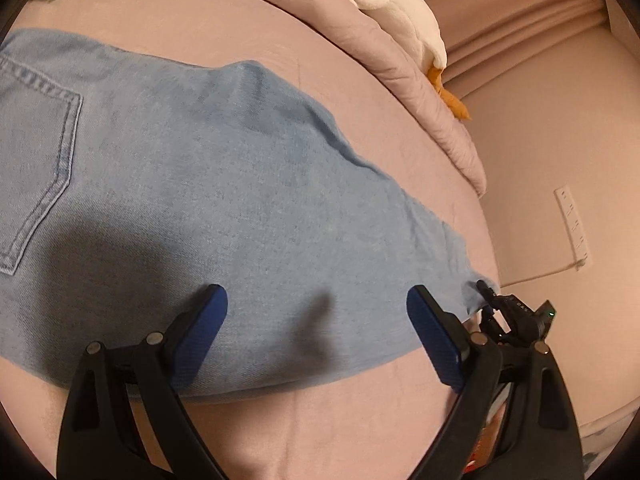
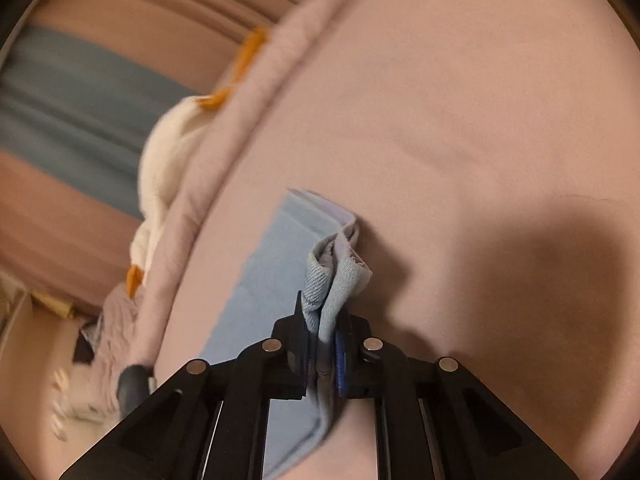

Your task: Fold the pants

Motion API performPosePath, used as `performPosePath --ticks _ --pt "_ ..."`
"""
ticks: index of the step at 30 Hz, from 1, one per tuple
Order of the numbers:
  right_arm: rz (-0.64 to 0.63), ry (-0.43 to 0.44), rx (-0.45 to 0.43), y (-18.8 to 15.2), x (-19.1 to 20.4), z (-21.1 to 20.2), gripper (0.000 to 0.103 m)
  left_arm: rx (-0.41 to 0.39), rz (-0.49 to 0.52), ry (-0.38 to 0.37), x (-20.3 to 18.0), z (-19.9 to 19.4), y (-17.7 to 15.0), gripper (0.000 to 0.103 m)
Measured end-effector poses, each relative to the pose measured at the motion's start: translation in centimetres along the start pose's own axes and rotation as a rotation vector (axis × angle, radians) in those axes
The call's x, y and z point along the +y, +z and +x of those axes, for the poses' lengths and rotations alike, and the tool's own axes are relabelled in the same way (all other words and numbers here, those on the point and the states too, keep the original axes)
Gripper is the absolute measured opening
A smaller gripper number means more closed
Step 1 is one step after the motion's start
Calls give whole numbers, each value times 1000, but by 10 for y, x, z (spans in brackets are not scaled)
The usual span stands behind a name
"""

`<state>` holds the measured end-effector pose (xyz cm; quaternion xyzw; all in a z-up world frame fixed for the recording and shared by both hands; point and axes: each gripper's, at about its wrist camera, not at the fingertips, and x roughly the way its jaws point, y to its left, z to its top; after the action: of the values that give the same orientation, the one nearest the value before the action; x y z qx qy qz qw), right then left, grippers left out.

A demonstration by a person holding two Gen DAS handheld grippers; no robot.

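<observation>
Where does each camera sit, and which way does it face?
Left wrist: on the left gripper, looking down over the jeans on the pink bed; its open fingers show.
Right wrist: on the right gripper, looking down at the bed; its fingers pinch the jeans' hem.
Both share the jeans, bed, folded blanket and white plush toy.

Pants (image 1: 192,168) lie flat on bed (image 1: 280,432), pocket end at left. Left gripper (image 1: 316,320) above near edge, jaws apart. Right gripper (image 2: 322,354) at right hem, jaws clamping bunched fabric. Folded quilt (image 1: 400,64) behind pants; plush toy (image 1: 404,12) on quilt.
</observation>
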<state>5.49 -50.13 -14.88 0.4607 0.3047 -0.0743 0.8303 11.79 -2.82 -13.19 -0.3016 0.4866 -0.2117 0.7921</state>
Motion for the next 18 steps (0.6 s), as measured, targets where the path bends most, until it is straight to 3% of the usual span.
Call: performPosePath --ticks 5,9,12,18 --pt "-423 58 -52 -25 104 -20 11 -22 -55 -60 1 -12 5 91" --pt "-757 81 -16 -92 174 -12 11 -27 -61 -144 -12 -16 10 91" --pt "-901 87 36 -138 198 9 11 17 -68 -229 -23 -2 18 92" --pt "-1074 76 150 -205 213 42 11 113 -161 -259 -20 40 24 89"
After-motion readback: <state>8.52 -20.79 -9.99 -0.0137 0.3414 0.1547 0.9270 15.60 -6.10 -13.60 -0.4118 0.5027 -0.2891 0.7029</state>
